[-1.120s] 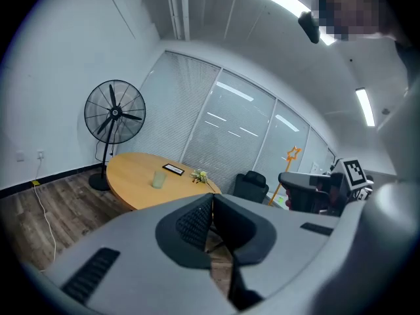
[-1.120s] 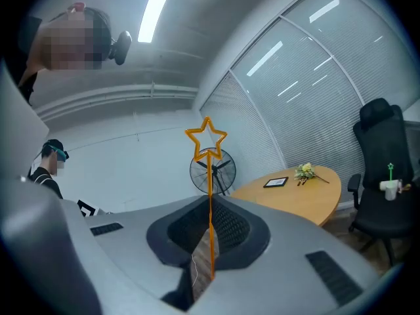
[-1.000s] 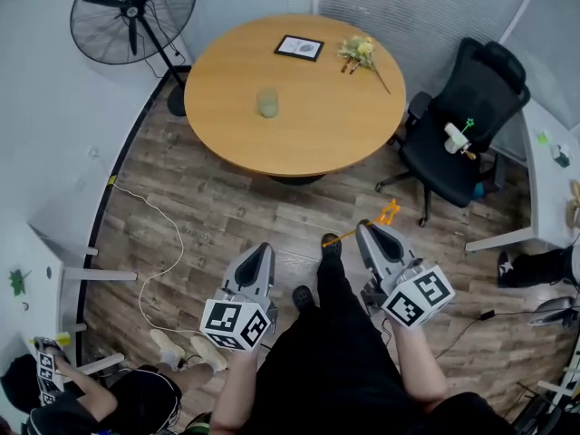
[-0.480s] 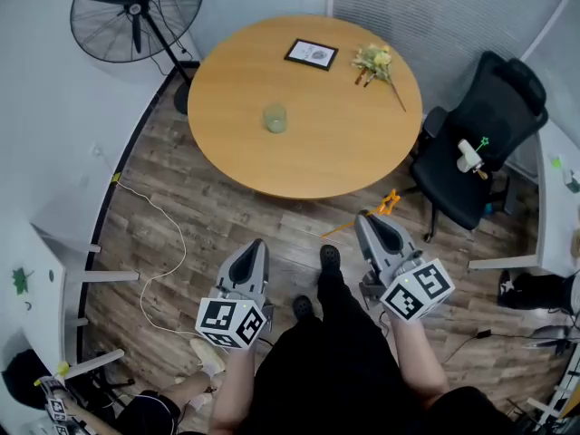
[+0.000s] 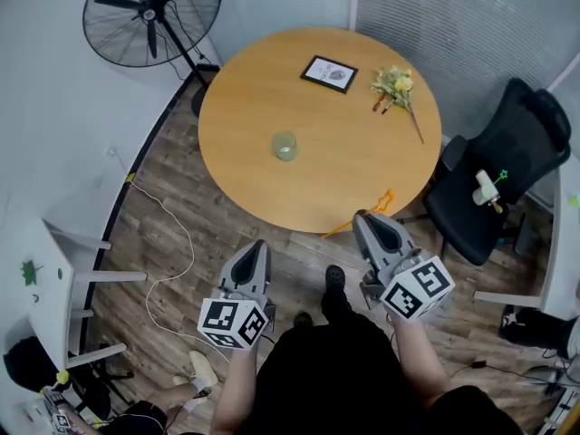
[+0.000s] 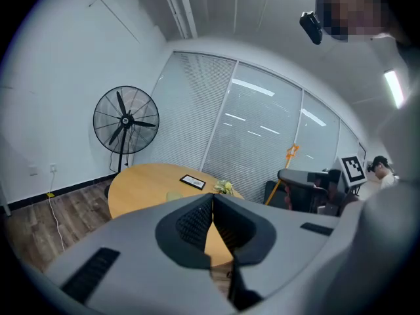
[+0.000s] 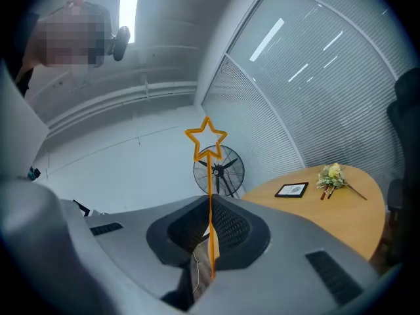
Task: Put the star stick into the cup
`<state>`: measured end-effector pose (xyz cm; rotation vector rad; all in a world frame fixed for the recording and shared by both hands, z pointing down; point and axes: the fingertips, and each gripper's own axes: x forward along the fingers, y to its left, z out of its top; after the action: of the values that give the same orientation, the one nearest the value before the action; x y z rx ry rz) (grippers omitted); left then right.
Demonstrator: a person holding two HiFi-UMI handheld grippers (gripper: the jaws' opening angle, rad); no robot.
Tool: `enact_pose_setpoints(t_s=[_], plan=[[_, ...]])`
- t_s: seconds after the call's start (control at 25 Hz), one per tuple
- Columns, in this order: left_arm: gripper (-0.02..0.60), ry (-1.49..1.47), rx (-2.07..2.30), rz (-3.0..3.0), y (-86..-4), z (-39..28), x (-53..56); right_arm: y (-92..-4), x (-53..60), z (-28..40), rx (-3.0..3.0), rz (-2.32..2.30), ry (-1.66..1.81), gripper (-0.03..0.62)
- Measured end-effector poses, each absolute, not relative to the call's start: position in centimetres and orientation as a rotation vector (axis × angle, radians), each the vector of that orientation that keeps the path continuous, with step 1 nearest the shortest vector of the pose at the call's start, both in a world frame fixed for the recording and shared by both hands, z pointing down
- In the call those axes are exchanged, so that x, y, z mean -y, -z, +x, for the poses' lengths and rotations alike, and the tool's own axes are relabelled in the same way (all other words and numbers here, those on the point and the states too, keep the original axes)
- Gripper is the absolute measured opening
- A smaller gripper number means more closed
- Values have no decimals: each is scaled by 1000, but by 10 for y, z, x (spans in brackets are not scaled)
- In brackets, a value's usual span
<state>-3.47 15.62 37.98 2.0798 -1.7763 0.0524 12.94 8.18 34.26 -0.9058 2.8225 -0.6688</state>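
- Star stick point(image 7: 210, 176): orange throughout, outline star and shaft.
- Cup point(image 5: 285, 146): pale green, translucent.
- Table point(image 5: 362, 170): light tan wood, plain.
- Left hand-held gripper point(image 5: 257, 246), right hand-held gripper point(image 5: 368, 217): grey shells, dark ribbed pads, cubes with black-and-white square markers.
- Floor point(image 5: 208, 216): grey-brown wood planks.
- Cable point(image 5: 172, 234): white.
- Fan point(image 5: 152, 16), chair point(image 5: 507, 170): black.
- Flowers point(image 5: 395, 85): yellow and green.

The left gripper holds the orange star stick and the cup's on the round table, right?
Not the left: the right gripper view shows the right gripper clamped on the star stick. The cup is indeed on the round table.
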Motion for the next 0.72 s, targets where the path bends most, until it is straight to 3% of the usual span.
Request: enact_pose_setpoints(t_s=[0.72], plan=[[0,-39,1860,2000,-384,-22,-115,-355,-21,113,-2895,-721,724,20]])
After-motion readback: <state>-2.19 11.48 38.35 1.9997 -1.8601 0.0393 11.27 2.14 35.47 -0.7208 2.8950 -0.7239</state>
